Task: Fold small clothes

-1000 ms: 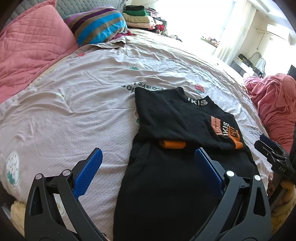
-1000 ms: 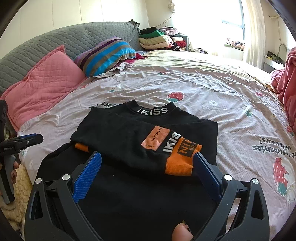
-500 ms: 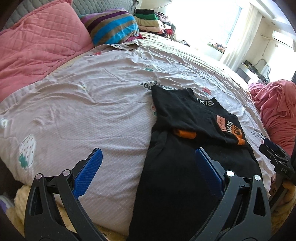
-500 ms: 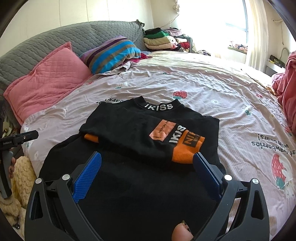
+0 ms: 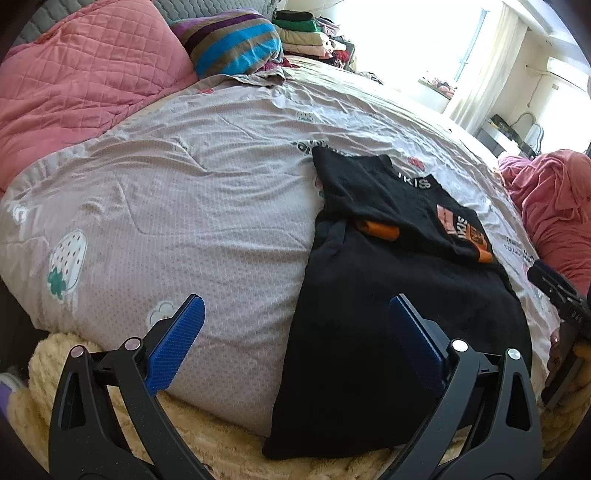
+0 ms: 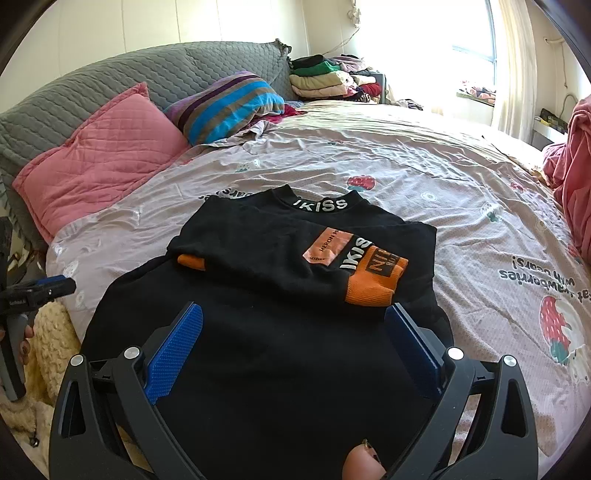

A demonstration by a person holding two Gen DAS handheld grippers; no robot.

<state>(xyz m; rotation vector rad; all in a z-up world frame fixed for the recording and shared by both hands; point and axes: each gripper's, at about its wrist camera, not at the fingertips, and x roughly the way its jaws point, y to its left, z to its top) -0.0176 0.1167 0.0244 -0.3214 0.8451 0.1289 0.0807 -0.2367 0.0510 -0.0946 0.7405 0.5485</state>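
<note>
A wide bed (image 6: 424,173) with a strawberry-print sheet fills the room, backed by a grey quilted headboard (image 6: 110,85), a pink pillow (image 6: 107,155), a striped pillow (image 6: 229,103) and a stack of folded clothes (image 6: 325,79) near the bright window (image 6: 472,33). The black sweater (image 6: 295,295), sleeves folded across its chest, lies at the bed's near edge, its hem toward the cameras. The right gripper (image 6: 293,343) hangs over the hem, jaws wide, holding nothing. The left gripper (image 5: 295,336) hovers at the sweater's left edge, also spread wide and empty.
</note>
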